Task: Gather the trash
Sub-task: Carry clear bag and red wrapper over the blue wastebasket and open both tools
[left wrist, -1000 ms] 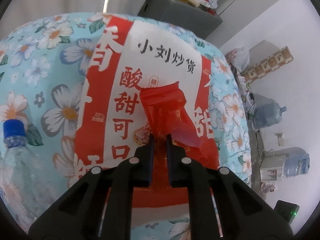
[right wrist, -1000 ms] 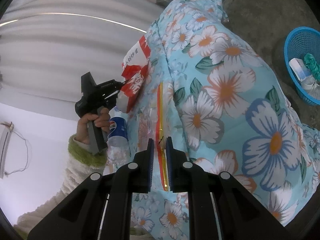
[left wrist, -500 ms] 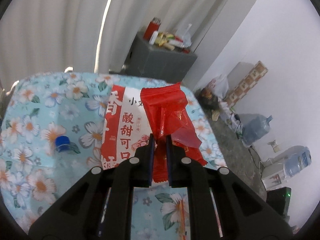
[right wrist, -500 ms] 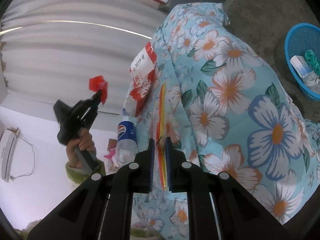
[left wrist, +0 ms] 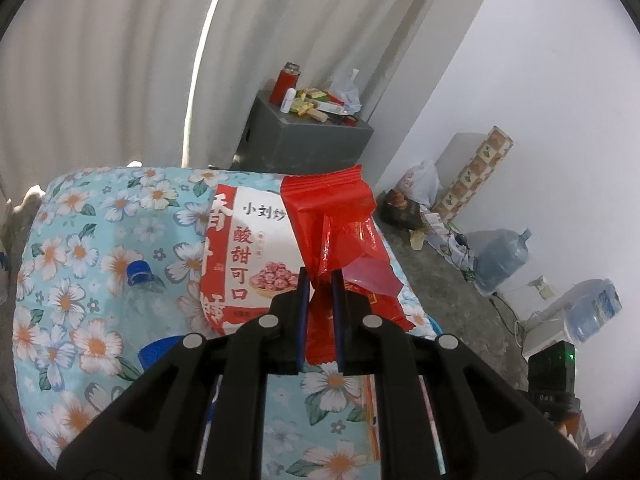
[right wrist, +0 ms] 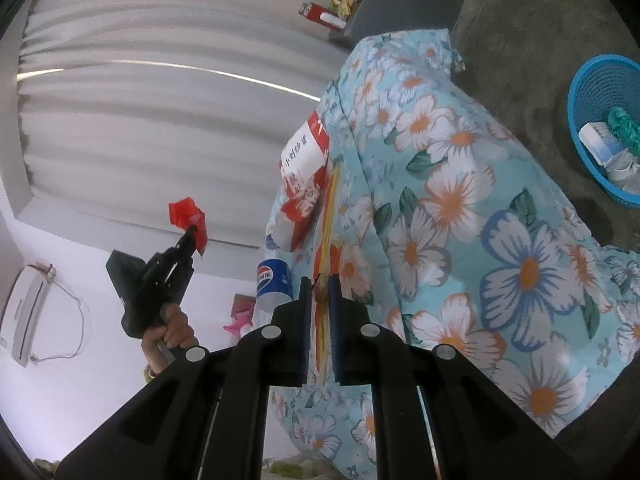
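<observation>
My left gripper (left wrist: 319, 280) is shut on a red plastic wrapper (left wrist: 332, 216) and holds it in the air above the floral-covered table (left wrist: 80, 248); it also shows in the right wrist view (right wrist: 192, 236) with the wrapper (right wrist: 186, 214). A large red-and-white snack bag (left wrist: 244, 252) and a clear plastic bottle with a blue cap (left wrist: 148, 304) lie on the table. My right gripper (right wrist: 319, 286) is shut on the edge of a clear wrapper with a red and yellow stripe (right wrist: 326, 240) lying on the cloth.
A blue basket (right wrist: 600, 128) holding trash stands on the floor to the right of the table. A grey cabinet (left wrist: 304, 140) with clutter stands behind the table. Water jugs (left wrist: 500, 256) and boxes line the right wall. Curtains hang behind.
My left gripper has lifted the red wrapper off the snack bag and raised it well above the table. My right gripper has stayed shut on the striped wrapper, hardly moving.
</observation>
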Action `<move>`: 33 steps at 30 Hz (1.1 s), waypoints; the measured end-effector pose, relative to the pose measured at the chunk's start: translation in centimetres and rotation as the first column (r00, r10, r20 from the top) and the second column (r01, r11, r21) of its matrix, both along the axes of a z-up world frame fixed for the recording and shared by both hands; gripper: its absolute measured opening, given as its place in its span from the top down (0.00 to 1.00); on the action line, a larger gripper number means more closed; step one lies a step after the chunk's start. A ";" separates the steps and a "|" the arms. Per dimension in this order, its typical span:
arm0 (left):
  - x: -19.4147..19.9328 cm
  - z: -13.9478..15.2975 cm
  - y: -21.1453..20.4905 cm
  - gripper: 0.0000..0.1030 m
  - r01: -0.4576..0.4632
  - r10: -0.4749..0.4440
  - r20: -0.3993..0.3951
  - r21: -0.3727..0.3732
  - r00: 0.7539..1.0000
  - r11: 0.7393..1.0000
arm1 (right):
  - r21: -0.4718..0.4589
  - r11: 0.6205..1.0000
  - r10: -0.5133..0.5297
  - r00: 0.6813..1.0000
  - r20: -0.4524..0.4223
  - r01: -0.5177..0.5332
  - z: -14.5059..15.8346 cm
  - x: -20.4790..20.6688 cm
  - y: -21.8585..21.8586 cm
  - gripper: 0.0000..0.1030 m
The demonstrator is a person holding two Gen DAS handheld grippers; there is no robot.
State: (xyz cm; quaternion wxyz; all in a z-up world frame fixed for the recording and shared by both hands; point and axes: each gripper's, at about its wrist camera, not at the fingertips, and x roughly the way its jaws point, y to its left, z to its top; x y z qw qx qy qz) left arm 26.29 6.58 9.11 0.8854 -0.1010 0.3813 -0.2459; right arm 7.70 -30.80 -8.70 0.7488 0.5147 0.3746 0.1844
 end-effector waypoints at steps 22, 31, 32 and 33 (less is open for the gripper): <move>-2.8 1.2 -8.3 0.92 0.151 -0.152 0.033 0.036 0.988 0.988 | 0.047 0.990 -0.134 0.989 0.061 0.132 0.0 -3.1 -5.4 0.92; -3.4 1.2 -12.2 0.92 0.203 -0.205 0.028 0.061 0.978 0.977 | 0.075 0.982 -0.178 0.982 0.070 0.173 -0.7 -4.2 -7.3 0.92; -3.5 1.1 -12.6 0.92 0.208 -0.210 0.027 0.064 0.977 0.976 | 0.079 0.981 -0.184 0.980 0.071 0.179 -0.8 -4.3 -7.6 0.92; -3.6 1.1 -13.1 0.92 0.216 -0.218 0.027 0.068 0.976 0.974 | 0.083 0.979 -0.191 0.979 0.072 0.185 -1.0 -4.5 -7.9 0.92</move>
